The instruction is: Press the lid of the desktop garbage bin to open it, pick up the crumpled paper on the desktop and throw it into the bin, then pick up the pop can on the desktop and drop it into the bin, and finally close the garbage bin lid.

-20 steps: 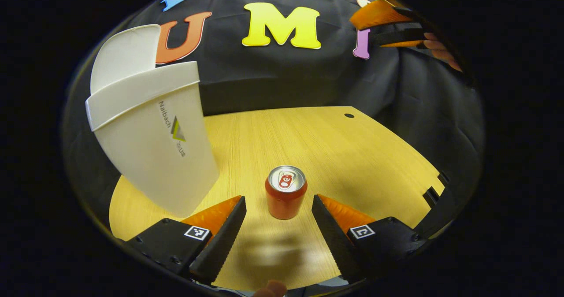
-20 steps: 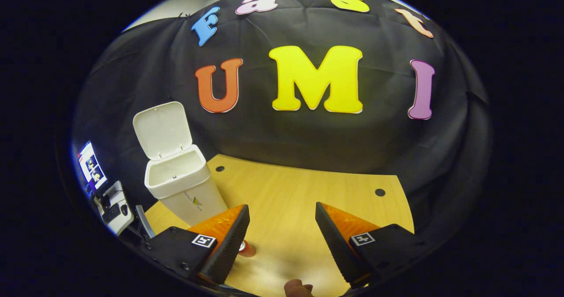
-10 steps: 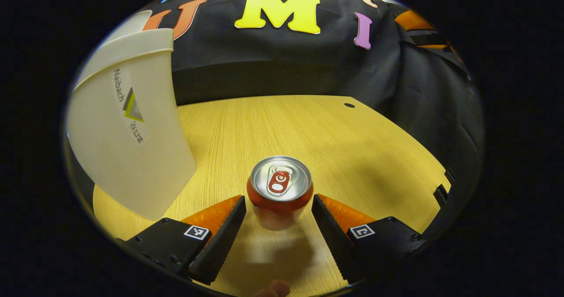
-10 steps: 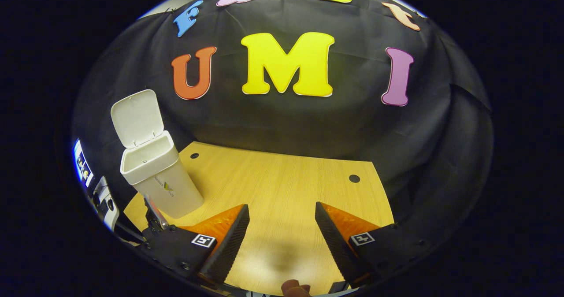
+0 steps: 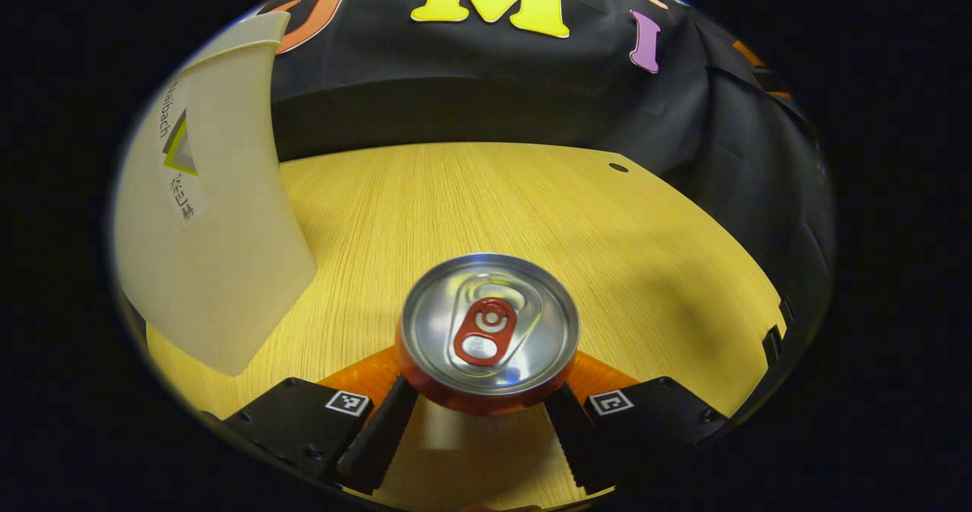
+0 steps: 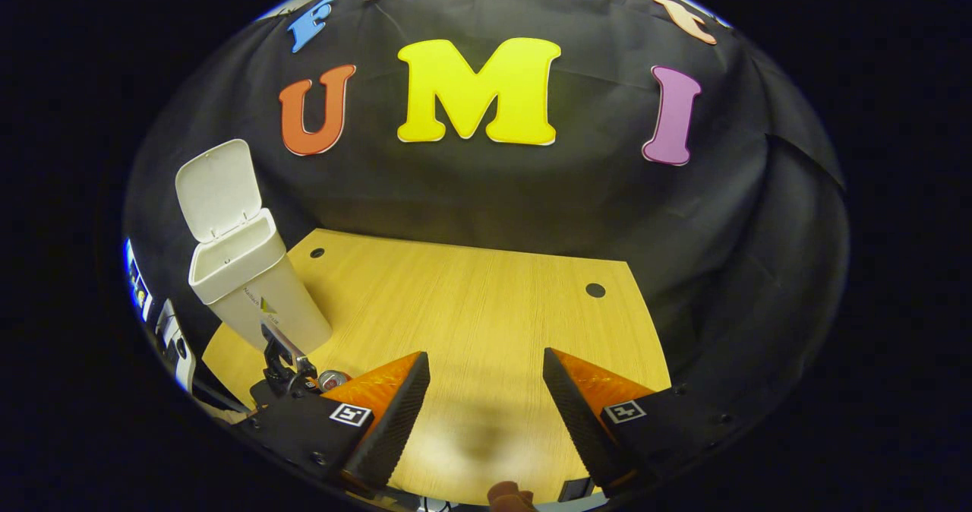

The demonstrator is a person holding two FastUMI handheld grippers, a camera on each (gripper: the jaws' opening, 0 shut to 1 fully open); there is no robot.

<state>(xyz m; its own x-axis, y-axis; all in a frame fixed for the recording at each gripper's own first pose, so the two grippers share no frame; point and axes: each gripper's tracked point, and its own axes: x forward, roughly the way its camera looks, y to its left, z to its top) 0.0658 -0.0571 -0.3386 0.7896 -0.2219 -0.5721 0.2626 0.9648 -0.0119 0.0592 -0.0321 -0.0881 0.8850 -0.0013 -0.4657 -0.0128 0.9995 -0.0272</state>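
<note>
The red pop can [image 5: 486,333] with its silver top stands upright on the wooden table, close up in the left gripper view. My left gripper [image 5: 478,413] has a finger against each side of it, and the can's rim hides both fingertips. The white bin [image 5: 205,216] rises just to the left. In the right gripper view the bin [image 6: 254,292] stands at the far left with its lid [image 6: 216,189] tipped up. Below it are the left gripper [image 6: 285,360] and the can [image 6: 332,379]. My right gripper [image 6: 486,371] hangs open above the table, holding nothing.
The wooden table [image 6: 471,299] has small round holes [image 6: 595,290] near its back edge. Black cloth closes off the back and right. A screen and other gear [image 6: 137,288] sit beyond the table's left edge.
My left gripper has moved forward so the can now sits between its fingers, which have narrowed onto it. The right gripper view has shifted, and the bin looks farther off and more to the left.
</note>
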